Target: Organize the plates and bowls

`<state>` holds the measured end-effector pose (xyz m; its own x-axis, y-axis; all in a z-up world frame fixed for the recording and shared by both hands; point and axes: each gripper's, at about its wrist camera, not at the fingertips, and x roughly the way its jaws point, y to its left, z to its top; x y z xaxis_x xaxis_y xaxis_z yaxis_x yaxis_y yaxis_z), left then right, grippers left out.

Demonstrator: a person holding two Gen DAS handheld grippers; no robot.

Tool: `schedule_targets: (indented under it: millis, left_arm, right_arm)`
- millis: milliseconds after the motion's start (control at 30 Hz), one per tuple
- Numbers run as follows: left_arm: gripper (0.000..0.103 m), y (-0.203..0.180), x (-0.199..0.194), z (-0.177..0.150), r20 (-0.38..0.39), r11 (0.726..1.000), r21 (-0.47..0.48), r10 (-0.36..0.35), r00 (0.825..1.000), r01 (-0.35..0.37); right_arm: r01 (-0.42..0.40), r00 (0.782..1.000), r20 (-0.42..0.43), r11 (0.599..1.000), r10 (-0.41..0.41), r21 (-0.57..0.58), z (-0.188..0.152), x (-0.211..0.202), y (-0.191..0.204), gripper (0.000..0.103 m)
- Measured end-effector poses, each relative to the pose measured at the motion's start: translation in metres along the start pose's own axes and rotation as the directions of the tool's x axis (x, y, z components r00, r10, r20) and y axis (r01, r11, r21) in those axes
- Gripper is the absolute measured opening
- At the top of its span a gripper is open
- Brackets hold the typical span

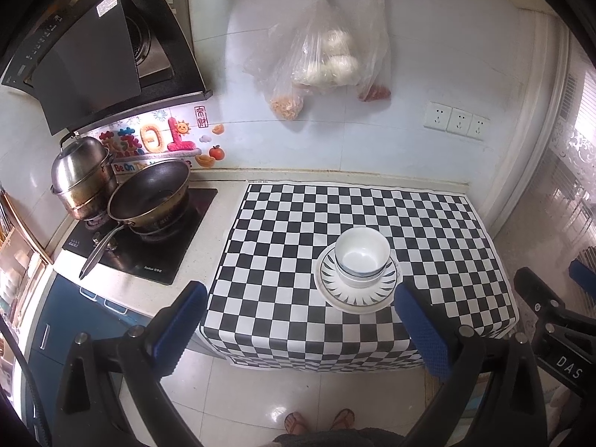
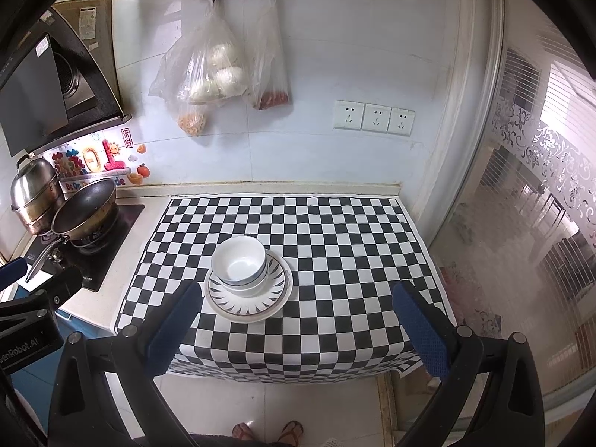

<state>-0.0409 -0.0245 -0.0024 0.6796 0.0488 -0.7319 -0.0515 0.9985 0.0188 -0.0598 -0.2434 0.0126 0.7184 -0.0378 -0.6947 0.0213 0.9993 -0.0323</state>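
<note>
A: Where are your dishes now?

B: Your white ceramic bowls with thin blue rim lines (image 1: 362, 260) sit nested one in the other on the white round plates with black leaf pattern (image 1: 357, 290). This stack stands on the black-and-white checkered cloth (image 1: 428, 223) that covers the desk, in the front half of the cloth, near its front edge.

A: And your tongs?

B: Your left tongs (image 1: 300, 320) are apart, with the blue pads wide, and they hold nothing. The stack is just behind them, closer to the right pad. Your right tongs (image 2: 298, 320) are also apart and empty; the stack is behind them, closer to the left pad (image 2: 175, 320). No pad touches the stack.

A: What is beside the cloth?

B: To the left of the checkered cloth stands a dark round wok with long metal handle (image 1: 149, 197) on the black stove (image 1: 156, 257).
</note>
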Motion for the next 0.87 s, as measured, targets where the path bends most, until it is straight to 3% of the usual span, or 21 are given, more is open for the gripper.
schedule_targets:
  millis: [867]
  left_arm:
    - [0.103, 0.0012, -0.0023, -0.0064, 0.005, 1.0, 0.011, 0.0, 1.0, 0.0]
  right_arm:
    - [0.003, 1.0, -0.005, 1.0, -0.003, 0.001, -0.0012, -0.0014, -0.0011, 0.103]
